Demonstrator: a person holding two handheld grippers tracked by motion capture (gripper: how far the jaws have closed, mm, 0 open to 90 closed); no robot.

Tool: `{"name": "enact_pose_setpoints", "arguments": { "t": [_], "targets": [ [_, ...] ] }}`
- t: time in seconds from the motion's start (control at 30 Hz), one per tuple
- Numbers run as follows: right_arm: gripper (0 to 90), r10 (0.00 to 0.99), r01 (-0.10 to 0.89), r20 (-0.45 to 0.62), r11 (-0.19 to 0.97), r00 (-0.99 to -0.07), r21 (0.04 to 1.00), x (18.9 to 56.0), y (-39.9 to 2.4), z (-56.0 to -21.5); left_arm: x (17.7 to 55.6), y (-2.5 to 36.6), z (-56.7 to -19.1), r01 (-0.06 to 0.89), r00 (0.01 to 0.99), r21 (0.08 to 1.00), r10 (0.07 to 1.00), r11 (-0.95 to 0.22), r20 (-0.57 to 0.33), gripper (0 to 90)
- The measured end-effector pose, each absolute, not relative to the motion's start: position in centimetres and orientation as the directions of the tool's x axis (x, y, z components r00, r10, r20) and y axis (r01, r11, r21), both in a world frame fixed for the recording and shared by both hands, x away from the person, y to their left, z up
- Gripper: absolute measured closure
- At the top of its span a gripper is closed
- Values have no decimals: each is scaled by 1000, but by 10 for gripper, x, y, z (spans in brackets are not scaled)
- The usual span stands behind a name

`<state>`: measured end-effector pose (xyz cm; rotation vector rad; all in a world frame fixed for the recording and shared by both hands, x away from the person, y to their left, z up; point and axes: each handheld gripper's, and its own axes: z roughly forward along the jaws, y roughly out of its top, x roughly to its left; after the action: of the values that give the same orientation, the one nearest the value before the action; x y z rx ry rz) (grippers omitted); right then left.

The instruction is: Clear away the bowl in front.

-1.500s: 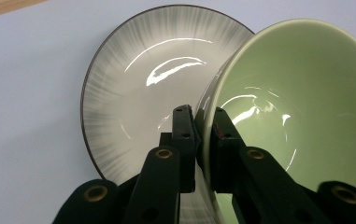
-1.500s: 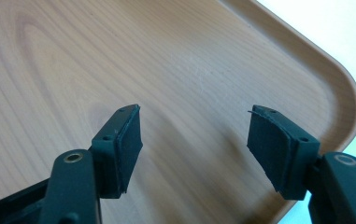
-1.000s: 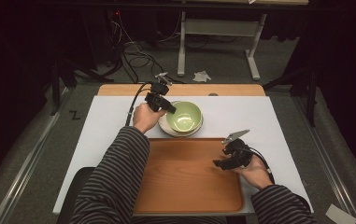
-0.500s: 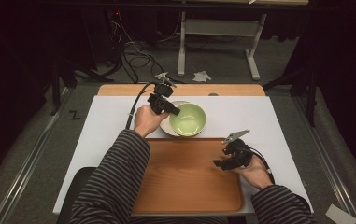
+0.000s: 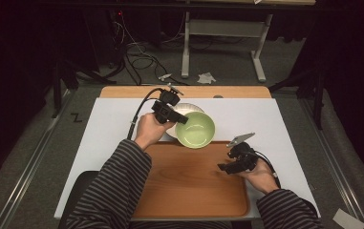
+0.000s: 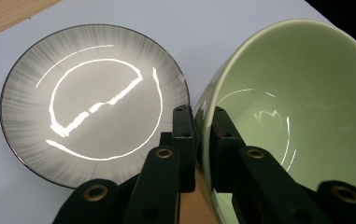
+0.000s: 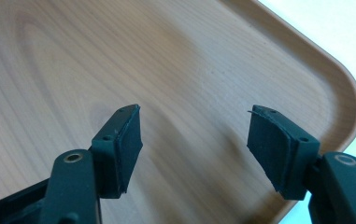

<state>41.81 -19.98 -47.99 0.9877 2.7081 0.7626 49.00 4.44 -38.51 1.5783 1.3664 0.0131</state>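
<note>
A pale green bowl hangs tilted above the table, and my left gripper is shut on its rim. In the left gripper view the two black jaws pinch the green bowl's wall at my left gripper. Under and behind it lies a grey plate with a dark rim, its far edge showing past the bowl as the grey plate. My right gripper hovers over the wooden tray, open with nothing between its pads.
The tray's rounded corner lies close to the right gripper. A white mat covers the wooden tabletop. Cables and a metal stand sit on the floor beyond the table.
My left gripper has lifted the green bowl off the plate and carried it to the right, toward the tray. The right gripper has stayed put.
</note>
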Motion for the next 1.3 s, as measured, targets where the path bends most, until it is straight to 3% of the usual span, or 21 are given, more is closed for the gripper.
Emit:
{"name": "enact_pose_setpoints", "arguments": {
  "t": [1.3],
  "targets": [
    [367,642,561,29,646,-766,517,418,-200,-480,448,63,-384,749,388,647,698,142,-602,834]
  ]
}}
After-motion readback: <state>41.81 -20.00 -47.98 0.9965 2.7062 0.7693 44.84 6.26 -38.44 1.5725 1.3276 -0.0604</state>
